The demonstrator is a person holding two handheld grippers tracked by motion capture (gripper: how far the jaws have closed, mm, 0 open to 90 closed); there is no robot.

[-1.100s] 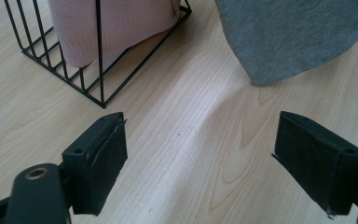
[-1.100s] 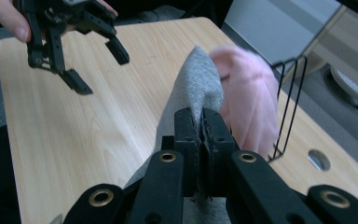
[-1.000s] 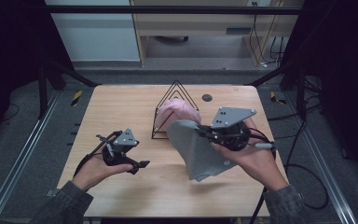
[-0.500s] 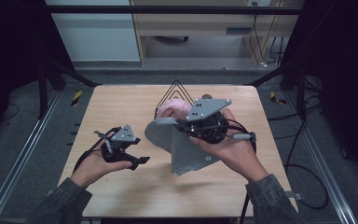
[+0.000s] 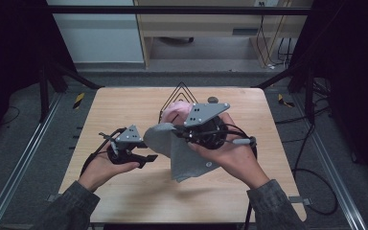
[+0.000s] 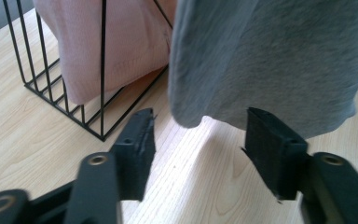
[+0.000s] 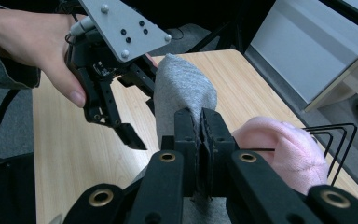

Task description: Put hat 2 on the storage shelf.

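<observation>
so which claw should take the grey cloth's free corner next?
Left claw, probably: open, with the grey cloth hanging just ahead of its jaws. The right claw is shut on the cloth.

The place looked like a lab or test room set up for recording: a pale wooden surface [image 5: 124,110] stood alone on grey carpeted floor [image 5: 28,124], flanked by black metal frame struts [image 5: 52,76] and aluminium rails [image 5: 338,177], with loose black cables [image 5: 316,187] trailing and plain cabinets [image 5: 196,24] behind.
</observation>
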